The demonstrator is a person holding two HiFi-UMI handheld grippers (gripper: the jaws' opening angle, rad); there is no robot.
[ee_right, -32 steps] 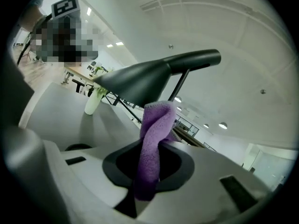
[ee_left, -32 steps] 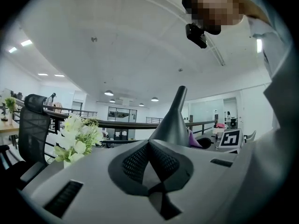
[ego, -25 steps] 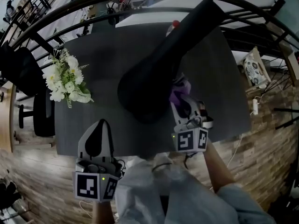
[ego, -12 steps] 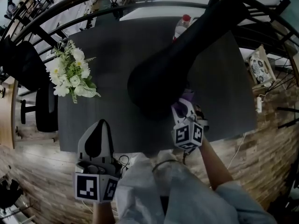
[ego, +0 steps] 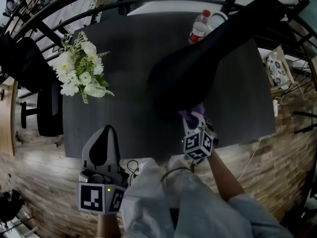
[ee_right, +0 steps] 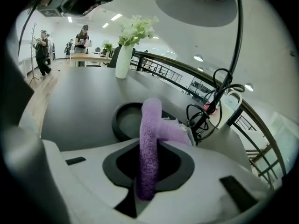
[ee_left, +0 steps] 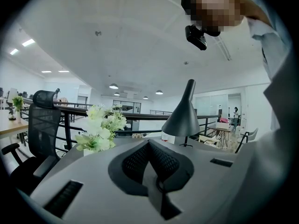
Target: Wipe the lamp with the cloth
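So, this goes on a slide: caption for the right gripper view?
Right tool clamps a purple cloth below the lamp shade, white flower vase behind.

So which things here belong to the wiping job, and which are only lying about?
Job: lamp, purple cloth, right gripper shut on the cloth.
Lying about: white flowers, bottle; left gripper, shut and empty.

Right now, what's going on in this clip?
A person stands at a dark table with a gripper in each hand. The right claw is shut on a purple cloth and held low under the shade of the black lamp, close to its base. Whether the cloth touches the lamp cannot be told. The left claw is shut, empty, and held back at the table's near edge.
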